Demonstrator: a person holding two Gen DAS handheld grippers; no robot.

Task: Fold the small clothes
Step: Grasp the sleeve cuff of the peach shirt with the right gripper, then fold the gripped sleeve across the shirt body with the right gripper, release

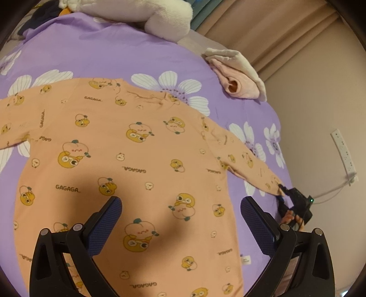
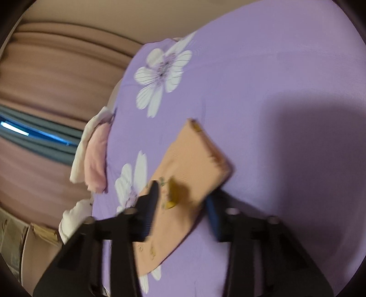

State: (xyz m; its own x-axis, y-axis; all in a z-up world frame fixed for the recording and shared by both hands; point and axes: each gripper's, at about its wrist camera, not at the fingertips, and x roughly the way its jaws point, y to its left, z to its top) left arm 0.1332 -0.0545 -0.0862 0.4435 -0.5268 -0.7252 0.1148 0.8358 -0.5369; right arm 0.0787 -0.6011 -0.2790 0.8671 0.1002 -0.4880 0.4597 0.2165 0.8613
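Observation:
An orange long-sleeved child's top (image 1: pixel 128 173) with yellow cartoon prints lies spread flat on a purple flowered bedsheet (image 1: pixel 119 57), both sleeves stretched out. My left gripper (image 1: pixel 180 210) is open and empty, hovering over the top's body. My right gripper (image 2: pixel 180 196) is open, its jaws standing either side of the end of the top's right sleeve (image 2: pixel 192 164); the view is blurred. In the left wrist view the right gripper (image 1: pixel 295 198) sits at that sleeve's cuff near the bed's right edge.
A folded pink and cream pile of clothes (image 1: pixel 238 75) lies at the bed's far right edge and also shows in the right wrist view (image 2: pixel 91 155). A white plush toy (image 1: pixel 146 16) lies at the far end. Curtains (image 1: pixel 286 34) and a wall socket strip (image 1: pixel 344 150) stand beyond the bed.

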